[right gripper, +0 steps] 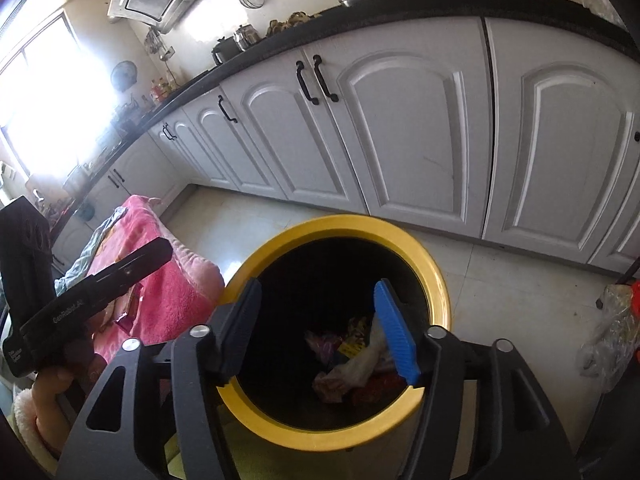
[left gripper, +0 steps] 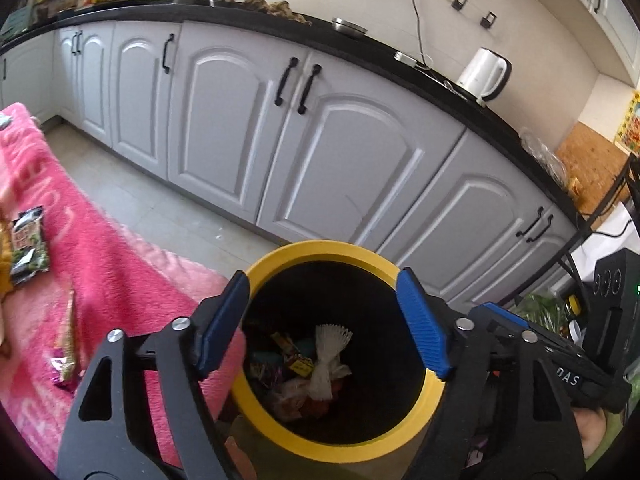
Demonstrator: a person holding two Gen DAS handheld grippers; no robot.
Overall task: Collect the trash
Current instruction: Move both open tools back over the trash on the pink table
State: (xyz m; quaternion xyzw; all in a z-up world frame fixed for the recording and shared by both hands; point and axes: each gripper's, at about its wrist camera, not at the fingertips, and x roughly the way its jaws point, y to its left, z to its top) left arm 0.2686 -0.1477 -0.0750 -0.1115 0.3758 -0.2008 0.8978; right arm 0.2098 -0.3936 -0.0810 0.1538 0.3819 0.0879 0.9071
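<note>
Left tool (left gripper: pixel 322 326) agape over yellow-rimmed bin (left gripper: pixel 434 394); white netting (left gripper: pixel 326 364), seemingly foam, among wrappers inside

Light: daylight, bright overall in both views.
Source: window (right gripper: pixel 44 92) at the left of the right wrist view.
Glare: window blown out to white, washing over the wall and counter (right gripper: pixel 132 128) near it.
Shadow: bin (left gripper: pixel 340 248) interior dark, its contents dim.
Blur: pink cloth (left gripper: pixel 92 240) and wrappers (left gripper: pixel 28 244) smeared at the left of the left wrist view.
Distortion: fisheye bends counter and cabinets (left gripper: pixel 224 128) into arcs; black corners.
</note>
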